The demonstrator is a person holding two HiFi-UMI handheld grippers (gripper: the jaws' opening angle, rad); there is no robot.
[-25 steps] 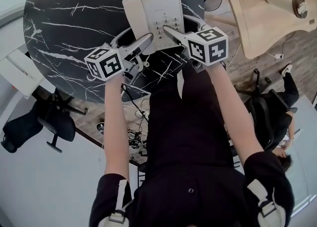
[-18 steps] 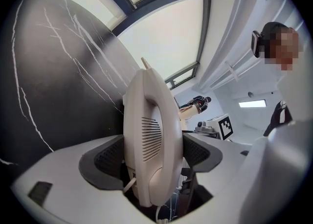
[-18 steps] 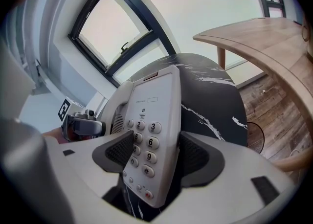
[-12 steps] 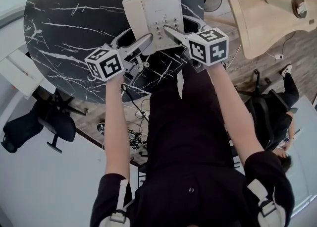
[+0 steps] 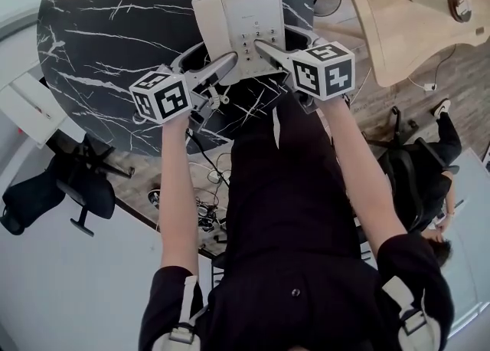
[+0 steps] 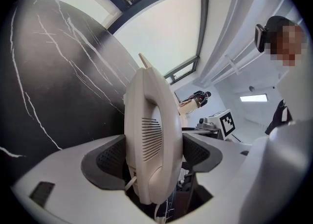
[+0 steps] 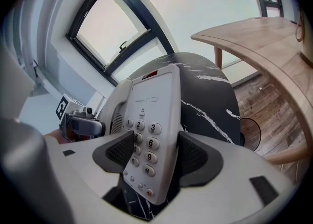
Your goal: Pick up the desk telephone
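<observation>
Grip: left claw [image 5: 220, 64] clamps the handset [image 6: 151, 130] at 9 o'clock, right claw [image 5: 266, 49] clamps the keypad edge at 3, likely so the handset stays cradled. The desk telephone [image 5: 239, 20] is near the bench [image 5: 115, 27] 6 o'clock edge.

Head view: above you, steeply down; telephone [image 5: 239, 27] at 12 o'clock.
Gripper views: close along your jaws, both sharing that telephone.
</observation>
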